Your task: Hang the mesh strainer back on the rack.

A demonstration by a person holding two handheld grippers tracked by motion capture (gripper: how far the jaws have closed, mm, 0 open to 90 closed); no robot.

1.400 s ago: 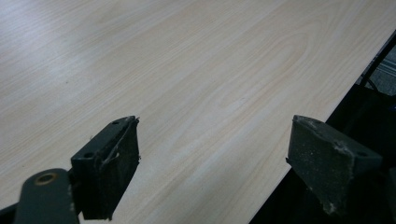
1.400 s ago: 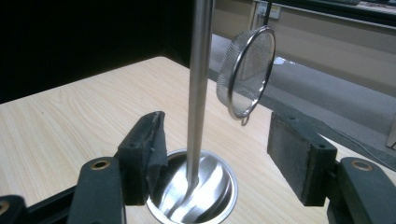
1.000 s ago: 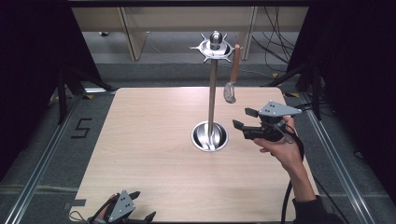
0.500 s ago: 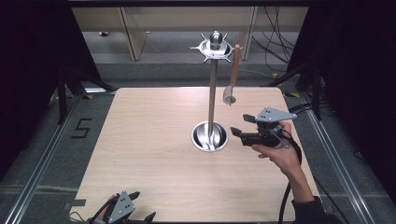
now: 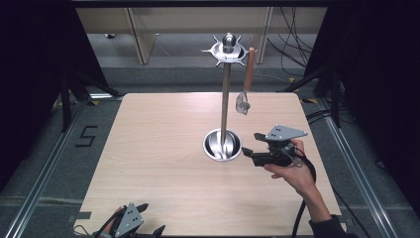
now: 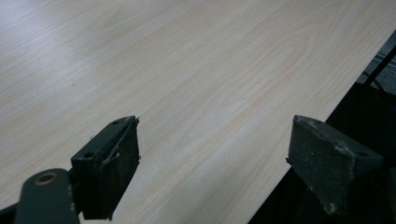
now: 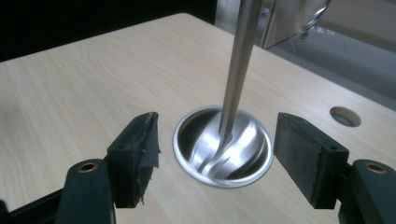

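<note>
Left gripper [image 5: 130, 221] sits at the near edge of the table [image 5: 158, 163], bottom left in the high view. Fingers [image 6: 109, 175] spread wide, nothing between them, just bare wood under them and the table edge running past the right one.

Right gripper [image 5: 251, 144] is further in, at the right side of the table, held in the person's hand [image 5: 292, 173] and pointing left at the stand's round metal base [image 5: 223, 145]. Fingers [image 7: 135, 156] spread and have just been opening, nothing pinched. In the right gripper view the base [image 7: 223, 154] lies just ahead of the fingertips, framed in the gap between them but beyond them, not touched. The stand's pole [image 7: 238, 60] rises from the base middle.

Farther back, the pole [image 5: 225, 99] is upright and topped by a hook ring [image 5: 228, 51]. A wooden-handled utensil [image 5: 246, 82] hangs from a right-side hook, metal head down, above and behind the right gripper, well apart from its fingers.
</note>
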